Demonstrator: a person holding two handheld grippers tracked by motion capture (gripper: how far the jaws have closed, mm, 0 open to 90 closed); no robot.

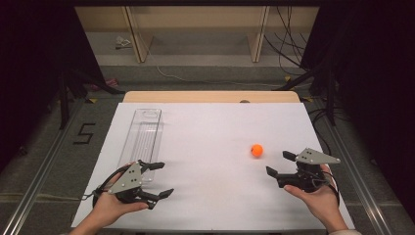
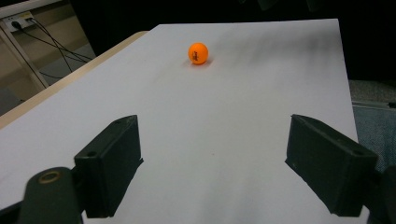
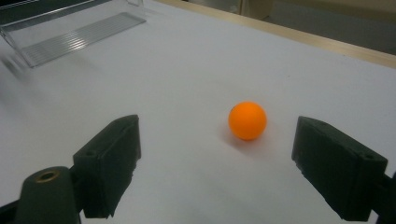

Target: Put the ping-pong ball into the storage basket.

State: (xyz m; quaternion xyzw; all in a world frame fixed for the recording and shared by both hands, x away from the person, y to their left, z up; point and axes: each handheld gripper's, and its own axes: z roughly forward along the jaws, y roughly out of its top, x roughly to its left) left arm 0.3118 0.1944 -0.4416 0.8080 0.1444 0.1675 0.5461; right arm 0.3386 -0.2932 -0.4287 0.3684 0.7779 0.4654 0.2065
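- Your right gripper (image 1: 282, 163) has its fingers spread wide, near the orange ball (image 1: 257, 150) on the tabletop (image 1: 210, 147).
- Your left gripper (image 1: 159, 179) fingers are apart too, holding nothing.

Bare white sheet (image 1: 210, 147) between both grippers — just the clear tray (image 1: 142, 137) at far left.

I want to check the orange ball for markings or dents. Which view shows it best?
The right gripper view: the orange ball sits large and close between the open jaws. The left gripper view shows it smaller and farther off, though a dark mark is visible on it. The high view shows just a small dot.
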